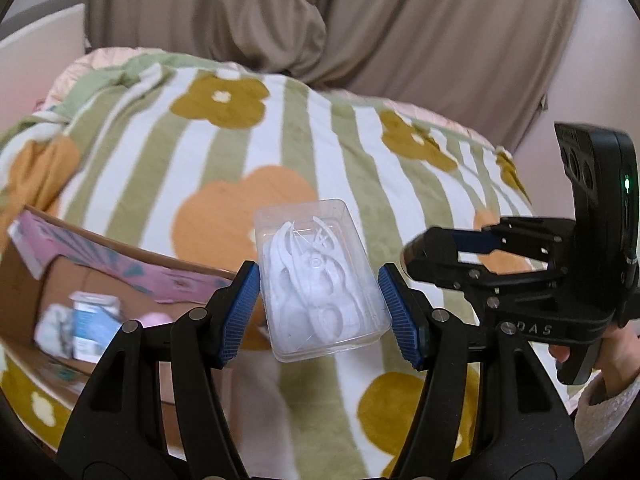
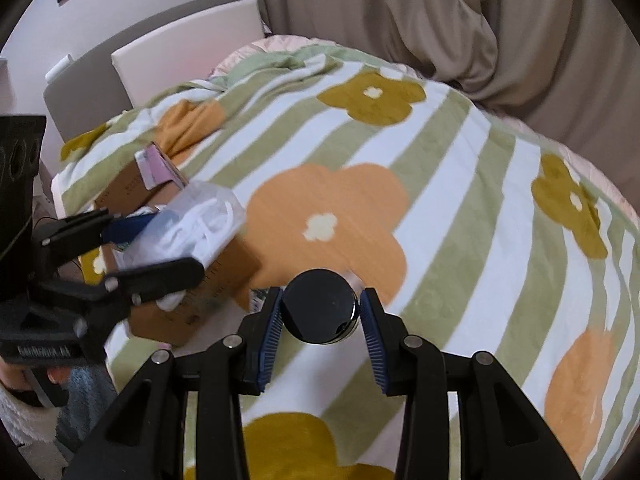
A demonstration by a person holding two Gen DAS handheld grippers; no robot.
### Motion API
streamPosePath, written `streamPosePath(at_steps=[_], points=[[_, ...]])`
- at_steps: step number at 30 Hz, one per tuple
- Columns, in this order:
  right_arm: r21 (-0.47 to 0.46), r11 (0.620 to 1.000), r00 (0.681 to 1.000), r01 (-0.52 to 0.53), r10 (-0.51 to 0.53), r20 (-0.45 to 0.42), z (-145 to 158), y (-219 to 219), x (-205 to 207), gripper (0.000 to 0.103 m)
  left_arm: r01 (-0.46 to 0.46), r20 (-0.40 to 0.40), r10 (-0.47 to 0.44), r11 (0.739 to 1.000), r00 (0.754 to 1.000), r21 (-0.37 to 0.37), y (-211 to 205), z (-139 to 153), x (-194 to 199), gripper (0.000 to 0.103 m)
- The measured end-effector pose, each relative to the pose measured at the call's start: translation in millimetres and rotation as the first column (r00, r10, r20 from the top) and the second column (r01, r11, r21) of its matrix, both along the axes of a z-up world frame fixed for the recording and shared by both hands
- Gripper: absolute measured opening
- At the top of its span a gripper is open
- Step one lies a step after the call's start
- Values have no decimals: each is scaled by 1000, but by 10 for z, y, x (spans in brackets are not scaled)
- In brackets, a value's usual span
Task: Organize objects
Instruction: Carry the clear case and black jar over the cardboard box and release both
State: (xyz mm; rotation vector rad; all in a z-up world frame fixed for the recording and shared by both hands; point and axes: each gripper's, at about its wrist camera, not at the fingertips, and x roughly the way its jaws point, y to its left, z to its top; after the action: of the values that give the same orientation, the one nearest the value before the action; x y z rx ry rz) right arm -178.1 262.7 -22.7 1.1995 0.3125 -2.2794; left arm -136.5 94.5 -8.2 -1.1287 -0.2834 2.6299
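My left gripper (image 1: 320, 312) is shut on a clear plastic box of white floss picks (image 1: 320, 280) and holds it above the bed, just right of a cardboard box (image 1: 80, 300). The same clear box shows in the right wrist view (image 2: 200, 220), held over the cardboard box (image 2: 188, 304). My right gripper (image 2: 320, 332) is shut on a round black-capped container (image 2: 320, 306) and holds it above the blanket. The right gripper also shows at the right of the left wrist view (image 1: 420, 256).
A striped green and white blanket with orange and mustard flowers (image 1: 320, 140) covers the bed. The open cardboard box holds several small packages (image 1: 88, 320) and has a pink flap (image 1: 80, 248). Beige curtains (image 2: 440, 20) hang behind. A headboard (image 2: 160, 52) stands at the far left.
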Motion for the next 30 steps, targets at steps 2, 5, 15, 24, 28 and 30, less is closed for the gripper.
streamPosePath(at_steps=[2,5,15,24,28,30], points=[[2,1000,1000,-13,13,-11,70,-148,24,36,-18,-11,18,1000,1000,0,-185,82,23,59],[-7,999,999,-40,40,-20,149,-403,57,36,-48,-24,48,999,999,0,-492,185,56,59],[-11,987,987,-162,162,-21,211,-1394,124,36,-149,-20,149,989,989,-5,-1531,243,208,59],[0,971,970,-240,240,31,-44,-2119,184,36,-210,24,210,978,977,-10,-2272,13,242,59],[9,966,964,-259,259,61,-207,-2319,188,36,-222,55,222,975,973,-15,-2500,-179,234,59],[18,963,961,-267,265,77,-304,-2412,191,36,-222,70,222,975,972,-18,-2565,-278,221,59]])
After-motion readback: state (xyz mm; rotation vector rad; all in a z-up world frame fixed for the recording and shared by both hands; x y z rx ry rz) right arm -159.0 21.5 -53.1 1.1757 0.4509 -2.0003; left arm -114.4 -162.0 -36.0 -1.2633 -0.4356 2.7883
